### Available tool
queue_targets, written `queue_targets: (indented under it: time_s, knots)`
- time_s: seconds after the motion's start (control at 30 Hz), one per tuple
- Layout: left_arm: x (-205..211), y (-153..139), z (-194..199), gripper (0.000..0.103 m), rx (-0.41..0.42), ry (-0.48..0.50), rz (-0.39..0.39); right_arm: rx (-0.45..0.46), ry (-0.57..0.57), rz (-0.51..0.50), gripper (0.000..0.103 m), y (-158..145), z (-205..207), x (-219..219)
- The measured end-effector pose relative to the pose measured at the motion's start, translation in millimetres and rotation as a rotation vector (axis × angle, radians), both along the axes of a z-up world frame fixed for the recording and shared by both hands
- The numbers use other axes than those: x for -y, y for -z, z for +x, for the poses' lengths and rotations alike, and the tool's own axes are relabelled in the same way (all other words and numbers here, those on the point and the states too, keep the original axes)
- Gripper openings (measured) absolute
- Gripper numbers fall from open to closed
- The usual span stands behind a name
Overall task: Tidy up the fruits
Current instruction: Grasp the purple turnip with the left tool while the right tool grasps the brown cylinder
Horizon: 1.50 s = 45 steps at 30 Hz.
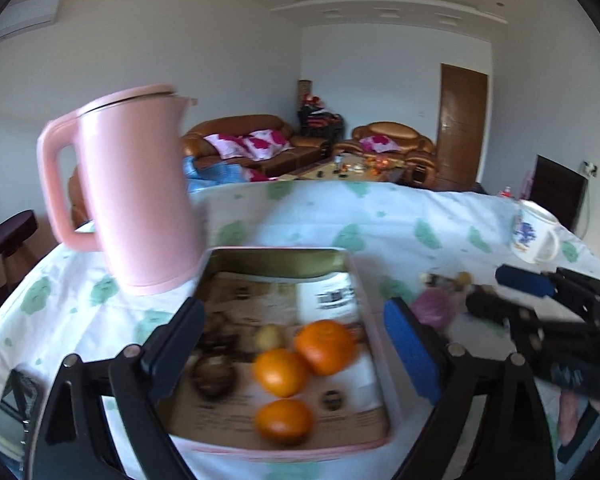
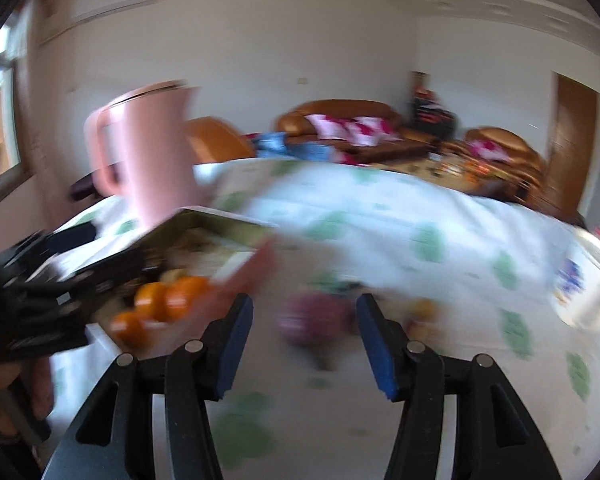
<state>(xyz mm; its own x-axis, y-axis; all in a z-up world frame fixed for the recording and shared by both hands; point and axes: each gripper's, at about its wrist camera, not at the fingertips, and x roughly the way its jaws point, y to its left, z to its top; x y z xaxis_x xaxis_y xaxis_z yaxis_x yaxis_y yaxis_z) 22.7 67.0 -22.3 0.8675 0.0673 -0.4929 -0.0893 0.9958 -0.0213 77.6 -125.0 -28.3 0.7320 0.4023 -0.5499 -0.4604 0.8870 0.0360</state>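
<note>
The left gripper [image 1: 292, 350] hangs over the shallow rectangular paper-lined tin tray [image 1: 352, 272] on the cloth-covered desk [image 1: 380, 216], its blue-padded fingers [image 1: 410, 354] released wide, nothing between them. Three round orange fruits [image 1: 280, 372] lie in the tray's near half, beside dark brown fruits [image 1: 214, 376]. A tall pink plastic kettle [image 1: 136, 196] stands just behind the tray. The right gripper [image 2: 304, 344] is released too; a blurred purple object [image 2: 312, 320] lies ahead of it on the desk.

A home living room: brown leather sofas [image 1: 260, 140] with floral cushions [image 1: 266, 144] at the far wall, a wooden door [image 1: 462, 128] right, cloth-covered tabletop [image 1: 340, 216] near.
</note>
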Motion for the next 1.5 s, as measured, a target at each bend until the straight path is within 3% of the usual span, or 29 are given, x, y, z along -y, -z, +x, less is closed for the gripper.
queue_targets:
  time_s: [0.2,0.6,0.73,0.8,0.97,1.17,1.23,1.47,1.5]
  knots:
    - [40,5,21,0.098,-0.032,0.073,-0.003,-0.083,0.175,0.024,0.056,14,30,43]
    - [47,11,47,0.098,-0.062,0.056,-0.024,-0.193,0.198,0.013,0.056,40,59,35]
    - [53,13,52,0.098,-0.075,0.078,-0.016,-0.259,0.21,0.051,0.056,47,69,41]
    - [59,14,55,0.098,-0.083,0.101,-0.017,-0.271,0.208,0.062,0.044,49,70,44]
    - [80,15,59,0.097,-0.091,0.159,0.014,-0.236,0.216,0.059,0.044,45,55,54]
    - [107,26,74,0.085,-0.158,0.238,0.031,-0.198,0.261,0.064,0.044,39,44,75]
    - [112,31,80,0.077,-0.189,0.252,0.031,-0.205,0.268,0.093,0.044,39,44,82]
    - [117,50,97,0.07,-0.273,0.24,0.036,-0.215,0.244,0.117,0.044,40,44,84]
    - [117,51,98,0.063,-0.274,0.238,0.043,-0.218,0.242,0.121,0.044,41,45,85]
